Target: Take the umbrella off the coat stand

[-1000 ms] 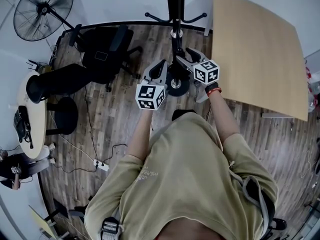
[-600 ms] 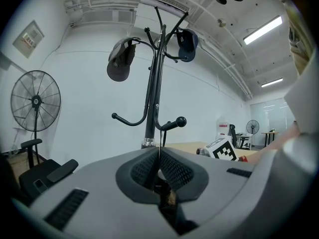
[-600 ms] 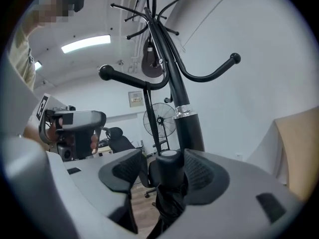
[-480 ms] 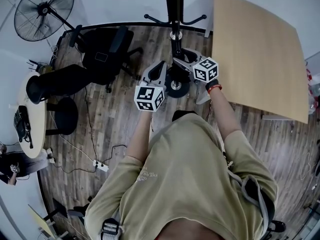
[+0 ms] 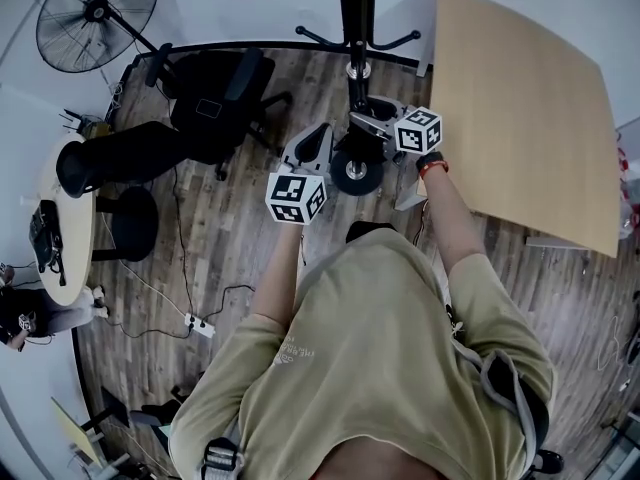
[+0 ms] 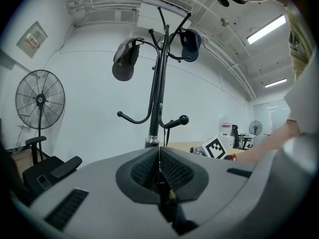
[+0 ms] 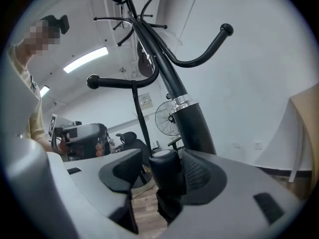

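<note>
Right gripper turned slightly, jaws narrowing, loose round umbrella handle, not clamped. Left gripper, 9 o'clock of coat stand base, clenched on nothing.

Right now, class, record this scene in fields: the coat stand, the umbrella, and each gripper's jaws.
Coat stand: upright, caps on its top hooks.
Umbrella handle: hanging by its strap from a lower hook, between the right jaws.
Right gripper: jaws have just been closing; gap at one pad, not gripping yet.
Left gripper: jaws together, empty.
</note>
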### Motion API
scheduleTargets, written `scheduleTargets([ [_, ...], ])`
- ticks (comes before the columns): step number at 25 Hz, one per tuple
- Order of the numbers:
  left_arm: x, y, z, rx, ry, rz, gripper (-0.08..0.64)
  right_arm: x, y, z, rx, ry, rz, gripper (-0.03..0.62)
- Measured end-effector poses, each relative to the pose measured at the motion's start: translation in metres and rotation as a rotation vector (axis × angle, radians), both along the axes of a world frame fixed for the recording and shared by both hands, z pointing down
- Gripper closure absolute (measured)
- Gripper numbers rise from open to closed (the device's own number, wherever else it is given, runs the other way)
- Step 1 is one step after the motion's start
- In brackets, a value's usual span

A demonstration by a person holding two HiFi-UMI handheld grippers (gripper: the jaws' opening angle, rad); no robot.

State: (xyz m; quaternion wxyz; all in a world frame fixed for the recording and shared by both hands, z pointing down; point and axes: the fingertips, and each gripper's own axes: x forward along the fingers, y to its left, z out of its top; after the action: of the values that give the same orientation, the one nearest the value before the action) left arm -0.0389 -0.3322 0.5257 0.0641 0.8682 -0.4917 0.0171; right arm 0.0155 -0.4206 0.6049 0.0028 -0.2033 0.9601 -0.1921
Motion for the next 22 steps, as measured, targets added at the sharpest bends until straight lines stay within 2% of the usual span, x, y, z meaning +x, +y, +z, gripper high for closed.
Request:
scheduleTargets([
  [5,-0.004,-0.001,0.002,-0.018,0.02,-0.006,0.535,-0.003,-0.001,0.001,0.032,0.029,-0.009,0.386],
  [13,-0.004,-0.001,0.001,-0.039,0.036,-0.021,0.535,-0.001,0.007,-0.009,0.123,0.069,0.006,0.399],
  [22,-0.002,-0.001,0.002,-0.048,0.052,-0.022,0.535,0.01,0.007,-0.02,0.142,0.091,0.044,0.399],
])
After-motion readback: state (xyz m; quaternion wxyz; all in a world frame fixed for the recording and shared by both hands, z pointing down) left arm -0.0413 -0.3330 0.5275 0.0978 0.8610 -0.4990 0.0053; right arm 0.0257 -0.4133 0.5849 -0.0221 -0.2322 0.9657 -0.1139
